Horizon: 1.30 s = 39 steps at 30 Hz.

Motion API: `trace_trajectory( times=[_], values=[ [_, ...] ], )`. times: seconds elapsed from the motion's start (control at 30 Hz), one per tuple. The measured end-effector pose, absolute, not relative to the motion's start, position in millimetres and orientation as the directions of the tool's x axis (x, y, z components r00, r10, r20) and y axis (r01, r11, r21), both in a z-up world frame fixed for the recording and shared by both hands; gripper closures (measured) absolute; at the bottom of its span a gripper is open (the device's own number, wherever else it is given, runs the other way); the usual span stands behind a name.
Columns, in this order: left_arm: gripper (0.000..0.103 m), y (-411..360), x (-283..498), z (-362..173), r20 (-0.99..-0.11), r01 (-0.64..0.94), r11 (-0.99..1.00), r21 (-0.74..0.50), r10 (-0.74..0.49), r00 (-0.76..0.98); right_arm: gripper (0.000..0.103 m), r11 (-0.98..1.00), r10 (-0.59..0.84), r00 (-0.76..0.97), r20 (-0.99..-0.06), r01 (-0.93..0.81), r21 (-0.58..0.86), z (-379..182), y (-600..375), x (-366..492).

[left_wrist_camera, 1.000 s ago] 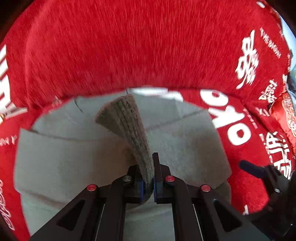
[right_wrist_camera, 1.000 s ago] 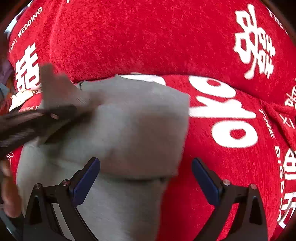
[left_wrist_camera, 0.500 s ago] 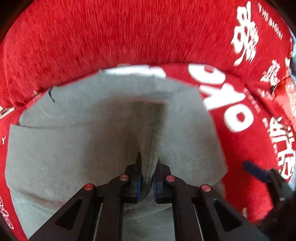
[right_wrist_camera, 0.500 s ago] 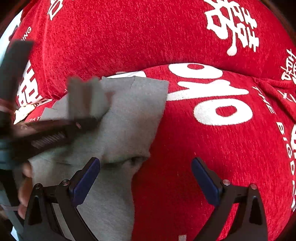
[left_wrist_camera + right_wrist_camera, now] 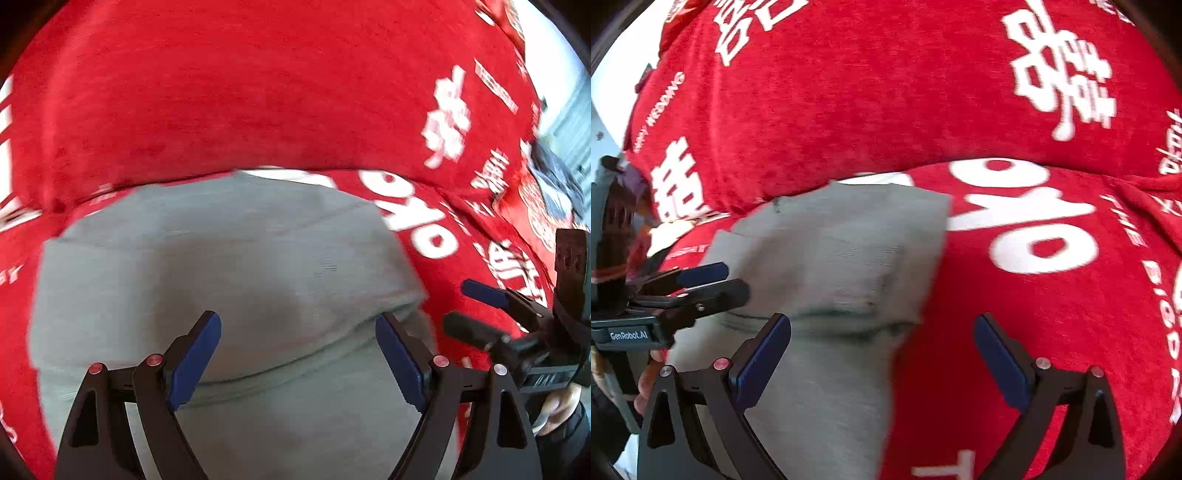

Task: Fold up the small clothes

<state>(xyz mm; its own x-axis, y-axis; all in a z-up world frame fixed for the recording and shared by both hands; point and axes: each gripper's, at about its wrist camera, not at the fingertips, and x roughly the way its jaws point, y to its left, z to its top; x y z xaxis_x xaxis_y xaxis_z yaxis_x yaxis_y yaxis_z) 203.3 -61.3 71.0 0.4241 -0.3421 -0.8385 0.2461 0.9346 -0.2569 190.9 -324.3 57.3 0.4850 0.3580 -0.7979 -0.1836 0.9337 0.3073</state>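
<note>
Your left gripper and right gripper both gape, holding nothing. The folded grey garment lies on the red cover; only your right view shows its ribbed patch.

We see a red plush cover with white lettering and double-happiness characters spread over a cushioned seat, its back rising toward 12 o'clock. Directly on the seat part lies a grey garment, folded over itself, a fold edge running across it toward 3 o'clock. In the right wrist view the same grey garment sits at 9 o'clock of the large white letters, touching them at its corner.
</note>
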Motion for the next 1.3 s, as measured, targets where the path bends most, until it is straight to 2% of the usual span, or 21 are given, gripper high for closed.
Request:
trace_trajectory(
  times=[0.1,0.2,0.3,0.37,0.4,0.47,0.5,0.53,0.67,0.73,0.8,0.87,0.93,1.0,1.07,1.17,1.23,1.27,1.3],
  values=[
    [0.016,-13,215,63,-0.858,0.127,0.972,-0.200,-0.236,0.456,0.003,0.922,0.388,0.469,-0.793,-0.197,0.335,53,-311,199],
    [0.016,38,231,47,-0.878,-0.041,0.989,-0.145,-0.109,0.465,0.009,0.932,0.362,0.466,-0.807,-0.202,0.301,49,-294,217],
    [0.016,85,240,28,-0.894,-0.190,0.968,-0.165,-0.066,0.443,0.012,0.952,0.303,0.457,-0.836,-0.180,0.246,40,-285,239],
    [0.016,102,241,10,-0.907,-0.240,0.950,-0.198,-0.084,0.413,0.025,0.955,0.290,0.410,-0.864,-0.176,0.238,26,-279,255],
    [0.016,101,242,2,-0.911,-0.239,0.949,-0.207,-0.098,0.400,0.045,0.953,0.292,0.356,-0.888,-0.183,0.240,14,-273,263],
    [0.016,94,239,-2,-0.904,-0.196,0.969,-0.148,-0.053,0.425,0.065,0.964,0.234,0.365,-0.901,-0.207,0.166,8,-266,267],
    [0.016,89,239,-1,-0.904,-0.178,0.976,-0.124,-0.037,0.426,0.089,0.962,0.221,0.383,-0.897,-0.239,0.135,11,-260,266],
    [0.016,85,239,2,-0.905,-0.162,0.979,-0.121,-0.042,0.422,0.093,0.955,0.235,0.379,-0.895,-0.260,0.141,14,-257,265],
    [0.016,77,237,13,-0.884,-0.122,0.977,-0.176,-0.102,0.457,0.094,0.955,0.221,0.440,-0.870,-0.279,0.101,29,-256,257],
    [0.016,71,242,4,-0.904,-0.119,0.981,-0.153,-0.090,0.418,0.094,0.962,0.207,0.431,-0.878,-0.255,0.101,22,-261,259],
    [0.014,61,241,0,-0.900,-0.084,0.995,-0.062,-0.020,0.435,0.094,0.967,0.199,0.398,-0.895,-0.225,0.115,7,-265,263],
    [0.014,56,239,6,-0.906,-0.065,0.997,-0.041,-0.010,0.423,0.083,0.970,0.208,0.412,-0.887,-0.204,0.132,9,-268,263],
    [0.014,60,235,22,-0.891,-0.055,0.994,-0.099,-0.064,0.450,0.049,0.978,0.186,0.411,-0.892,-0.164,0.128,17,-273,262],
    [0.014,62,231,32,-0.876,-0.048,0.995,-0.082,-0.049,0.480,0.030,0.987,0.147,0.489,-0.860,-0.133,0.093,38,-277,252],
    [0.014,56,232,30,-0.883,-0.022,0.998,-0.062,-0.044,0.467,0.027,0.988,0.143,0.545,-0.826,-0.122,0.091,55,-272,241],
    [0.014,42,239,13,-0.911,-0.001,1.000,-0.002,-0.002,0.412,0.027,0.970,0.211,0.506,-0.836,-0.214,0.115,57,-238,233],
    [0.000,41,235,12,-0.898,-0.041,0.999,0.018,0.034,0.439,0.027,0.956,0.184,0.462,-0.867,-0.288,0.050,47,-203,231],
    [0.000,43,235,10,-0.895,-0.076,0.997,0.029,0.060,0.443,0.027,0.950,0.179,0.450,-0.875,-0.310,0.035,40,-191,230],
    [0.000,46,236,7,-0.900,-0.091,0.996,-0.004,0.036,0.434,0.027,0.948,0.178,0.437,-0.881,-0.315,0.035,33,-182,233]
  ],
)
